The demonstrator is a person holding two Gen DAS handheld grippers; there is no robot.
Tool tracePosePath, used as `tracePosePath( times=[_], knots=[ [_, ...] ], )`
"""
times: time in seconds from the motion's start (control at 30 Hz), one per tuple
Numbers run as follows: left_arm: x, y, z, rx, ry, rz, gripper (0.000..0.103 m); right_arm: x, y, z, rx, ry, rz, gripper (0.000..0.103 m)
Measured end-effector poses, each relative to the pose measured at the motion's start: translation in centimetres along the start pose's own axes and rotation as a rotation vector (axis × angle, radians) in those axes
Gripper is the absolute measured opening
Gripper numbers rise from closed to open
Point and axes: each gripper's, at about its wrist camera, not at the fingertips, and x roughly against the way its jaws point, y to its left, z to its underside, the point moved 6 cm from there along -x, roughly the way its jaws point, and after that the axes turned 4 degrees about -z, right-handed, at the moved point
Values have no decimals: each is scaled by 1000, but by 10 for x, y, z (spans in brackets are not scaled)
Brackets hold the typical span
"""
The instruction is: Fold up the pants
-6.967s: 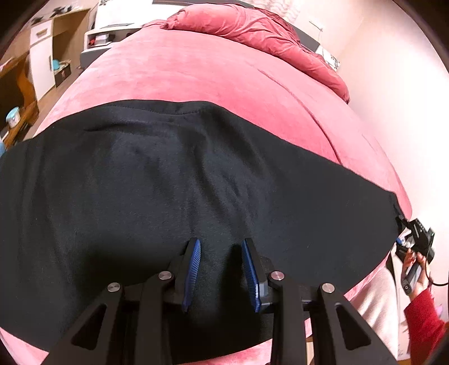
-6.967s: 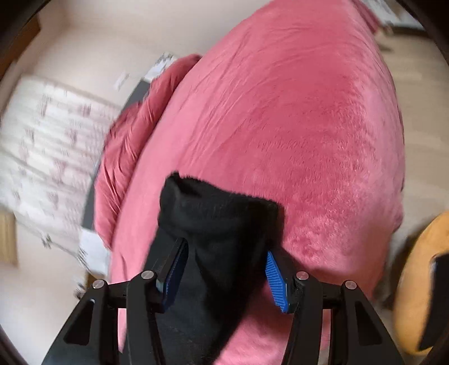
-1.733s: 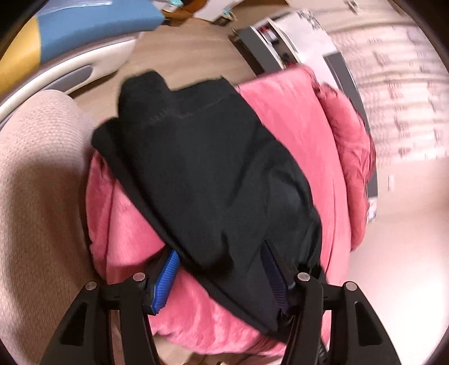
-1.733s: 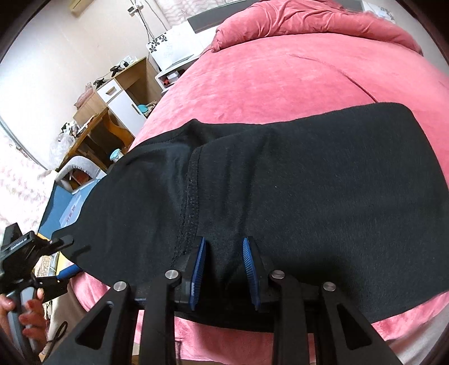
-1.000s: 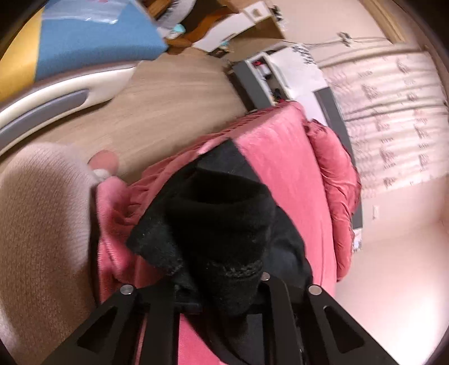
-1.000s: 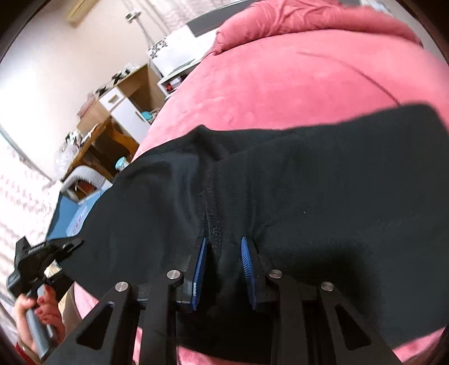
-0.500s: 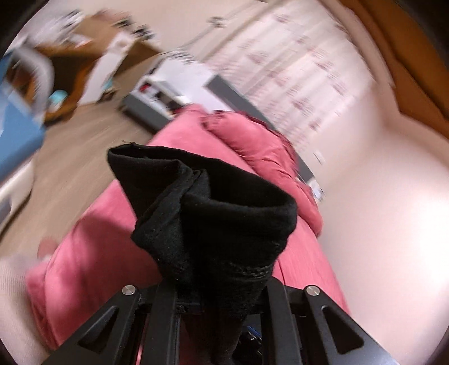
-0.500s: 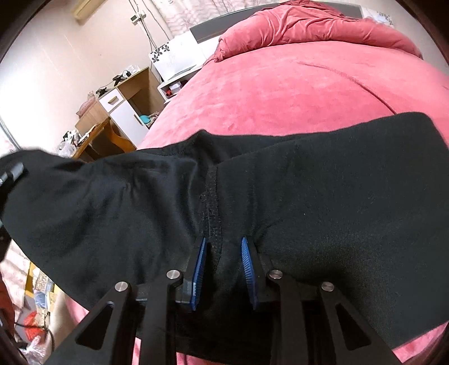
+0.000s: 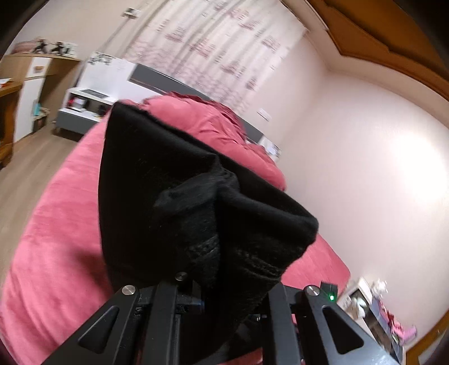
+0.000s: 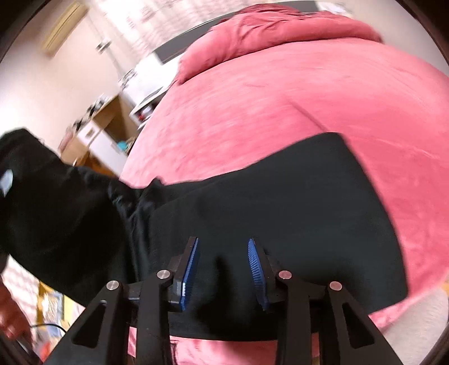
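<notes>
Black pants (image 10: 280, 196) lie across the near edge of a pink bed (image 10: 280, 84). My left gripper (image 9: 221, 283) is shut on one bunched end of the pants (image 9: 168, 196) and holds it lifted above the bed; its fingertips are hidden under the cloth. That raised end also shows at the left of the right wrist view (image 10: 42, 182). My right gripper (image 10: 223, 266) is open, its blue pads (image 10: 190, 269) spread just above the flat part of the pants, not clamping the cloth.
A pink duvet (image 10: 280, 25) is heaped at the bed's head. A white cabinet (image 9: 84, 109) and wooden desk (image 10: 106, 123) stand left of the bed. A wall (image 9: 364, 168) runs along the right side. Shelves with clutter (image 9: 378, 308) sit at the lower right.
My left gripper has closed on the pants end and swung it up over the bed. My right gripper's jaws have spread wider and let go of the seam fold.
</notes>
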Motion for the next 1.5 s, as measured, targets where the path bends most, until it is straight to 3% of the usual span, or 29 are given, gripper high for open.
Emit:
tracePosePath(
  times=[0.17,0.53,0.73,0.97,1.03,1.13,1.23,1.3,1.37,1.43,1.5],
  knots=[
    [-35,-28,12,-36,75,64,13,28,-33,-9,-113,-65,-8,41],
    [-132,-69,58,-128,281,168,13,75,-85,-20,-209,-179,57,45],
    [-186,-92,78,-209,364,147,13,93,-111,-20,-269,-216,91,45],
    [-221,-107,106,-325,418,88,14,100,-126,-18,-310,-232,109,45],
    [-239,-111,115,-373,459,41,25,98,-125,-17,-312,-224,107,45],
    [-233,-115,129,-409,462,25,33,94,-121,-16,-304,-213,100,45],
    [-226,-124,127,-405,471,105,47,93,-113,-15,-280,-210,101,45],
    [-214,-125,124,-394,491,199,50,93,-108,-15,-265,-206,89,51],
    [-209,-121,120,-410,501,247,50,92,-104,-13,-255,-197,78,57],
    [-197,-110,118,-418,513,267,50,88,-100,-12,-249,-181,69,57],
    [-185,-94,104,-385,471,253,50,84,-95,-11,-241,-164,58,57]
  ],
)
